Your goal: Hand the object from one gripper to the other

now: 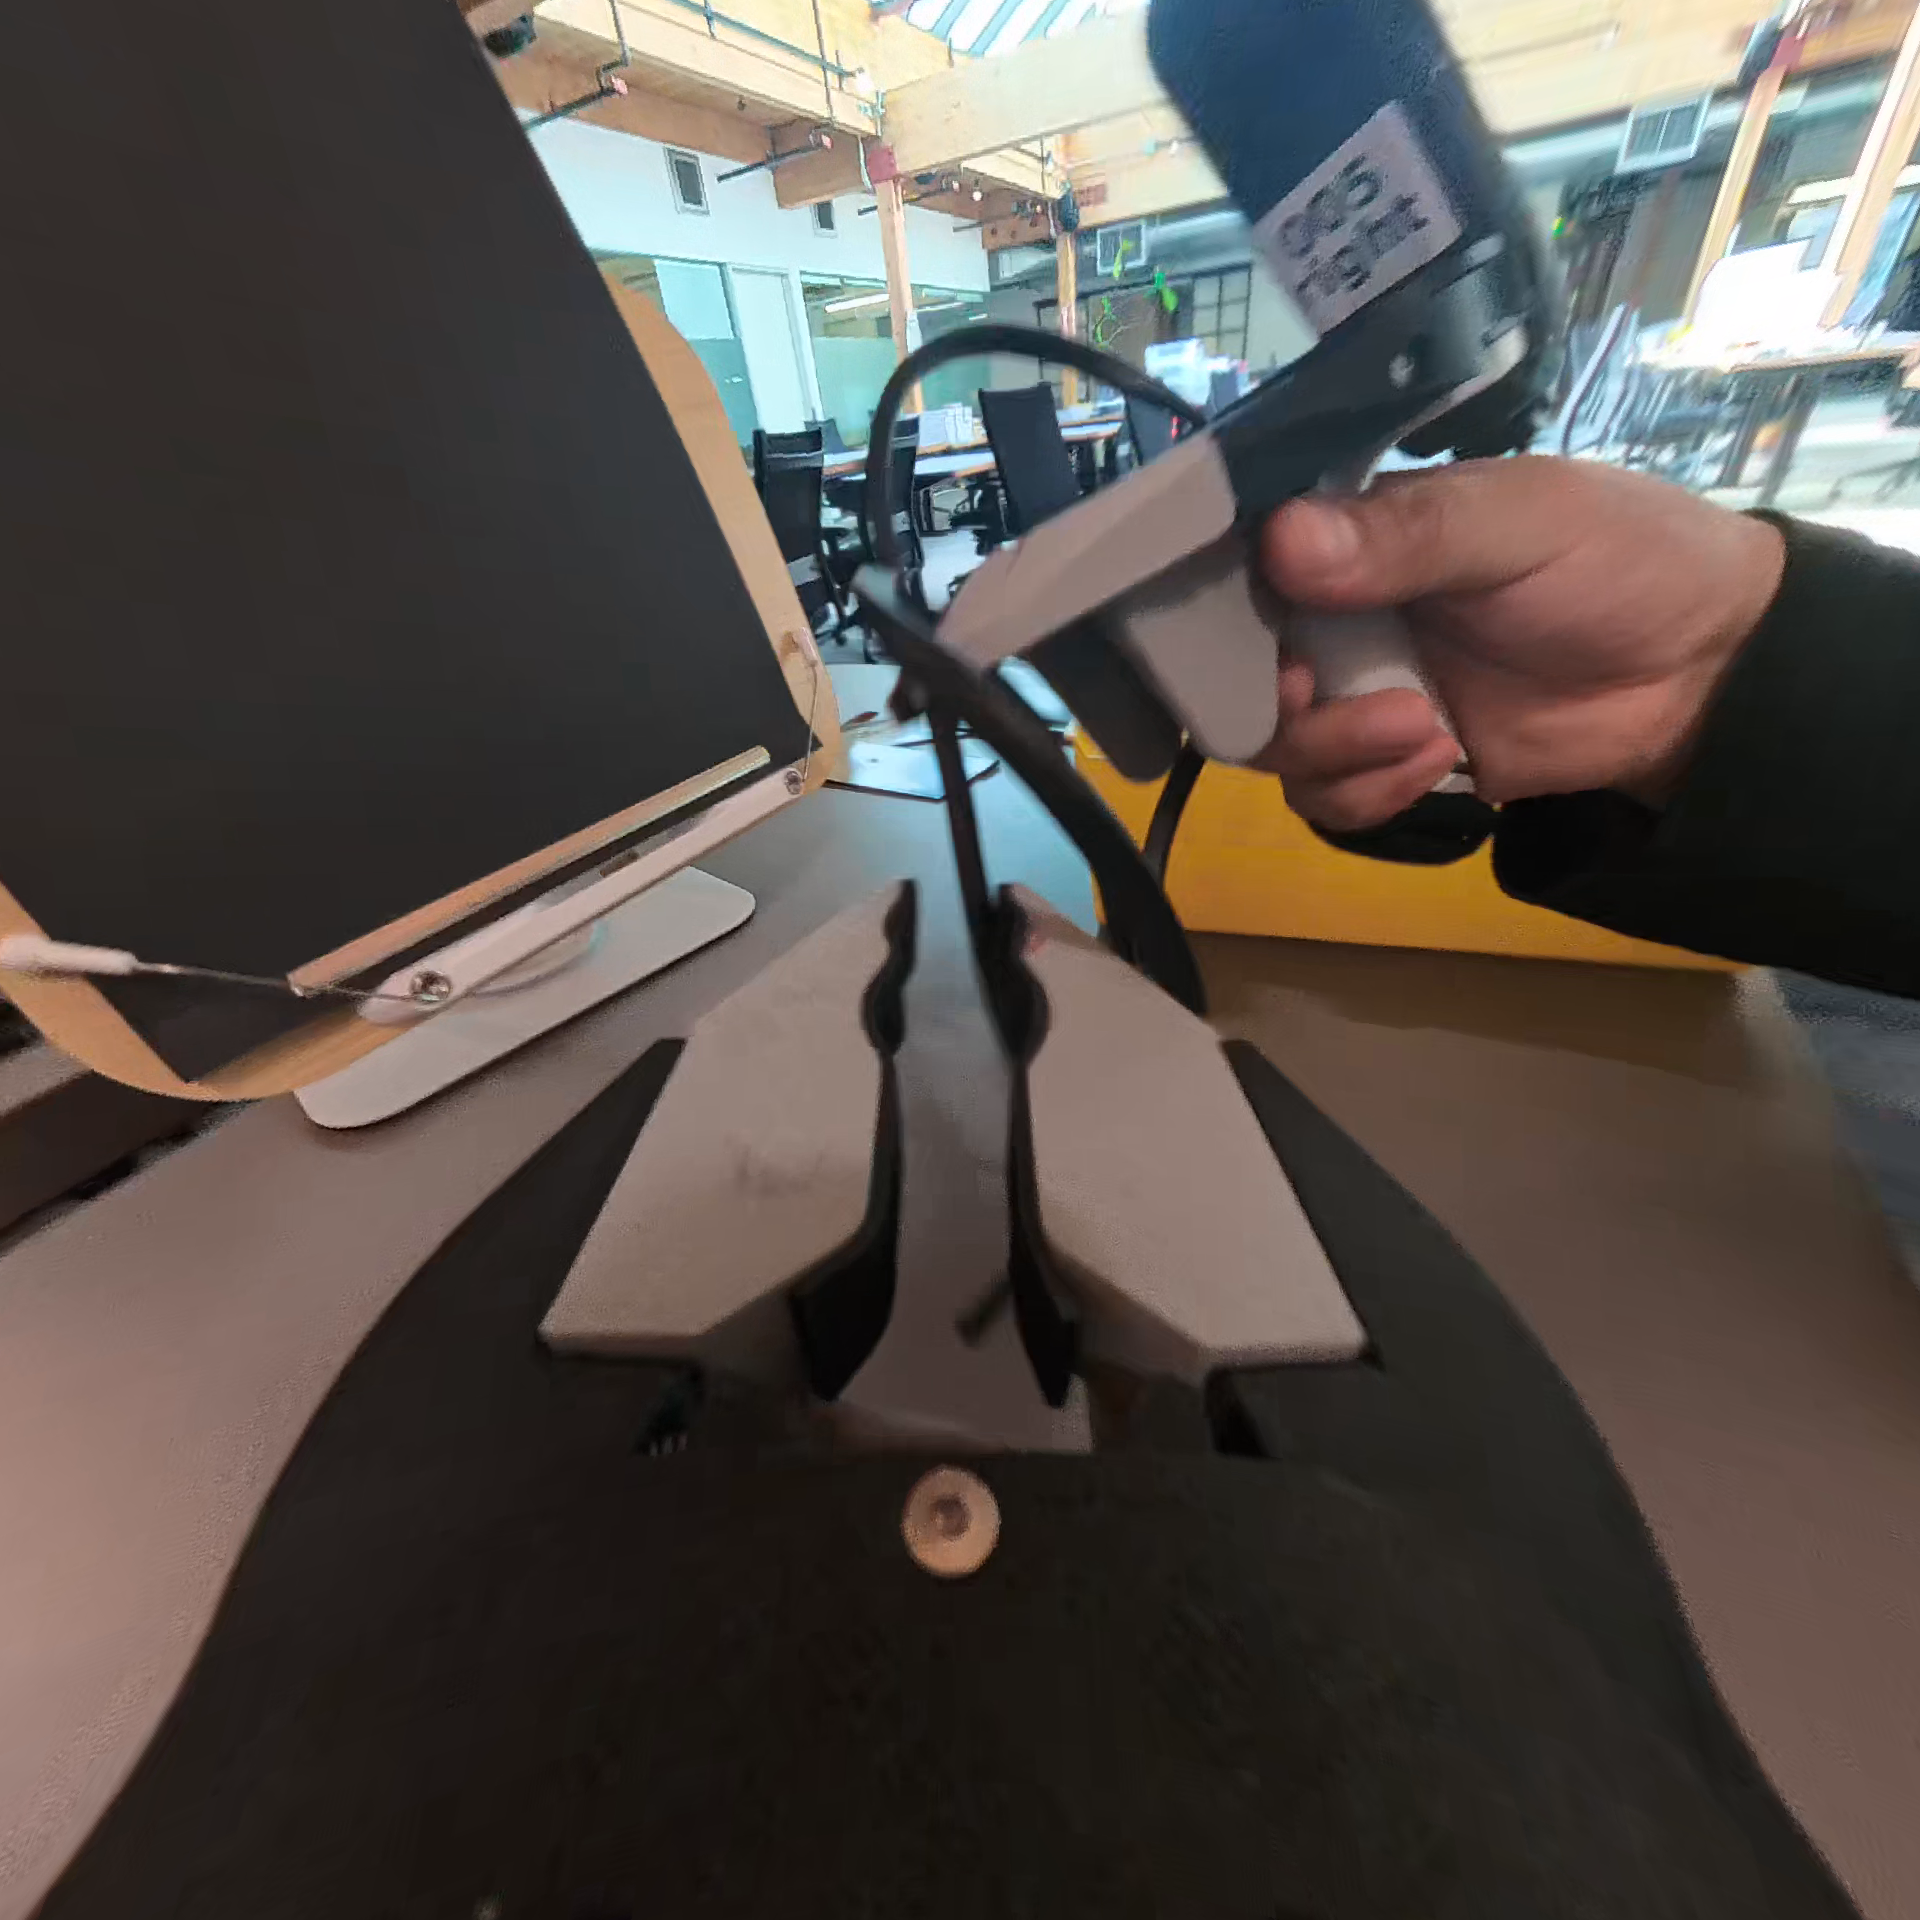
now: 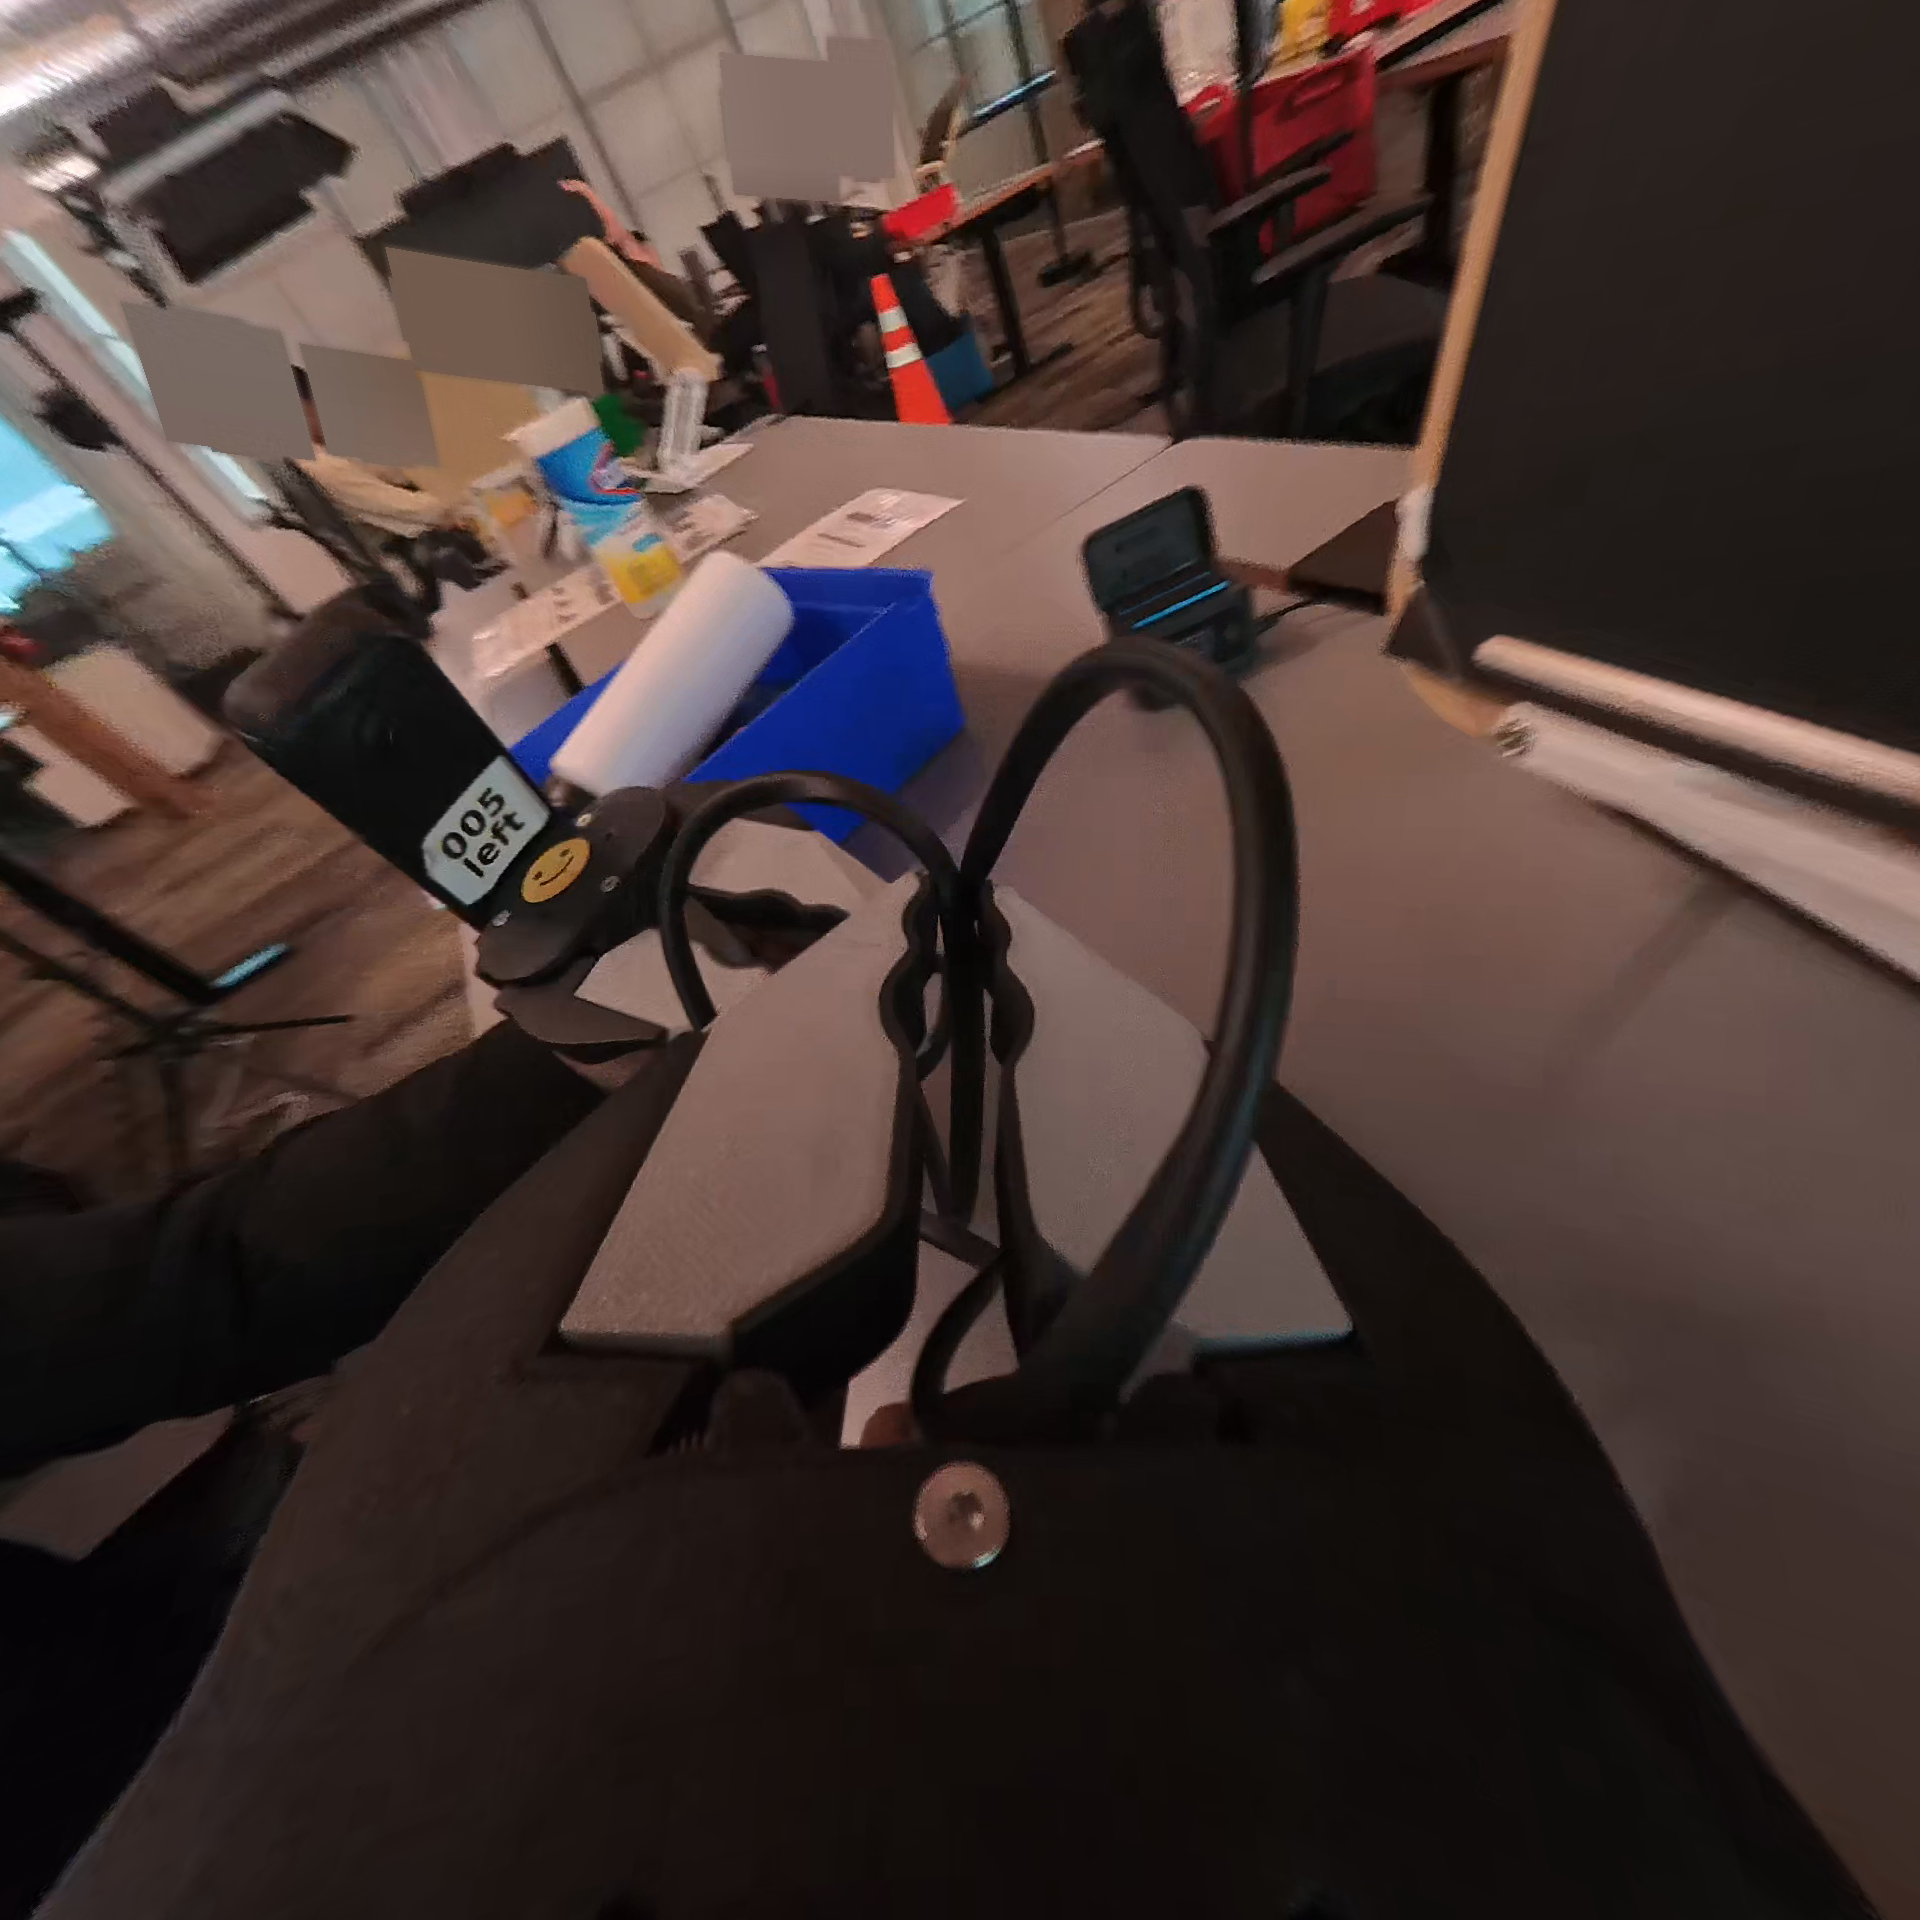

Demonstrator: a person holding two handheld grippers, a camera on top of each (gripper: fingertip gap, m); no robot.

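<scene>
The right gripper (image 2: pixel 961 925) is clamped at its tips on a looped black cable (image 2: pixel 1242 883), held above the grey table (image 2: pixel 1507 1039). The left gripper (image 1: pixel 956 914) stands parted, though the cable seems to touch its right finger.

A thin black looped strap (image 2: pixel 1236 935) stands upright above the table, arching overhead.

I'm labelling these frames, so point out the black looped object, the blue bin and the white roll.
black looped object (image 2: pixel 1262 904): right wrist view, right side of its large loop.
blue bin (image 2: pixel 883 696): right wrist view, its near outer wall.
white roll (image 2: pixel 675 675): right wrist view, middle of its side.
</scene>
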